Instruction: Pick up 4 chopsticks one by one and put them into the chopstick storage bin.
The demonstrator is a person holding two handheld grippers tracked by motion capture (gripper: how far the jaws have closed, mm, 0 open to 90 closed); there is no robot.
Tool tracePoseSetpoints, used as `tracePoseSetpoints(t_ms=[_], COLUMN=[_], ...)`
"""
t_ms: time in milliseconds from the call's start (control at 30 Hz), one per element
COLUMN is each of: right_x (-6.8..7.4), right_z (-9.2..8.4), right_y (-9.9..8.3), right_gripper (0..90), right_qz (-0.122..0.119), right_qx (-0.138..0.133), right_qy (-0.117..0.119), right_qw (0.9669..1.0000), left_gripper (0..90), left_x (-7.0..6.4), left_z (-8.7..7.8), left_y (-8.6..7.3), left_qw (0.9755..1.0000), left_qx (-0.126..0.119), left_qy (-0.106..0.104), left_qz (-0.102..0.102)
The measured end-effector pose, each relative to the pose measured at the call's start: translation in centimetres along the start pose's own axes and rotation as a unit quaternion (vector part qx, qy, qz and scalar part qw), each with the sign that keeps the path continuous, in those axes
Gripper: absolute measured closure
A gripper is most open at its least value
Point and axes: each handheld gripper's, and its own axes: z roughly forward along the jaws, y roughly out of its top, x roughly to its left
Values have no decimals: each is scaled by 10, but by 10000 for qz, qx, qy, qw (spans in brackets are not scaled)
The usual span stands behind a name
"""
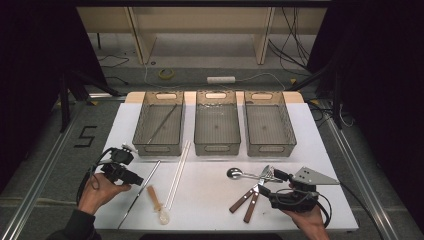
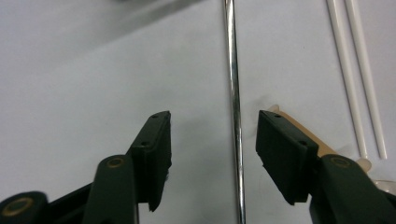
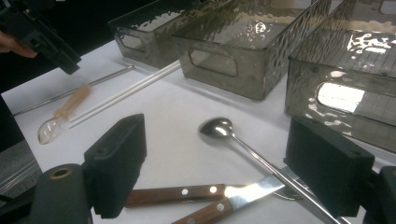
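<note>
My left gripper is low over the white table with its jaws open. A thin metal rod runs between them, nearer the right pad, and neither pad touches it. In the high view this gripper sits at the table's left, over the rod. My right gripper stands wide open above a steel spoon and two wooden-handled knives. From above it is at the front right, beside the cutlery pile.
Three grey bins line the back of the table; the left one holds a thin rod. Two white sticks and a wooden-handled clear spoon lie right of the metal rod. A fork lies by the knives.
</note>
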Motion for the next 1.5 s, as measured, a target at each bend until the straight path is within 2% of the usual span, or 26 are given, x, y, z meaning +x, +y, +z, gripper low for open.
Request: tracePoseSetpoints(t_ms=[300, 633, 1133, 1500], right_x=[1, 1, 1, 1], right_z=[0, 0, 0, 0], right_y=[0, 1, 1, 1], right_gripper=[214, 214, 214, 215], right_qz=[-26, -34, -37, -44], right_qx=[-2, -7, -4, -3], right_qy=[6, 0, 6, 3], right_qw=[10000, 10000, 10000, 10000], left_gripper=[539, 627, 718, 796], left_x=[-1, -6, -12, -12], left_z=[12, 17, 25, 27], left_y=[-5, -5, -3, -2], left_qw=[9998, 9997, 9995, 9994], left_qx=[169, 213, 292, 306], left_qy=[-72, -86, -18, 117], left_qz=[24, 74, 92, 109])
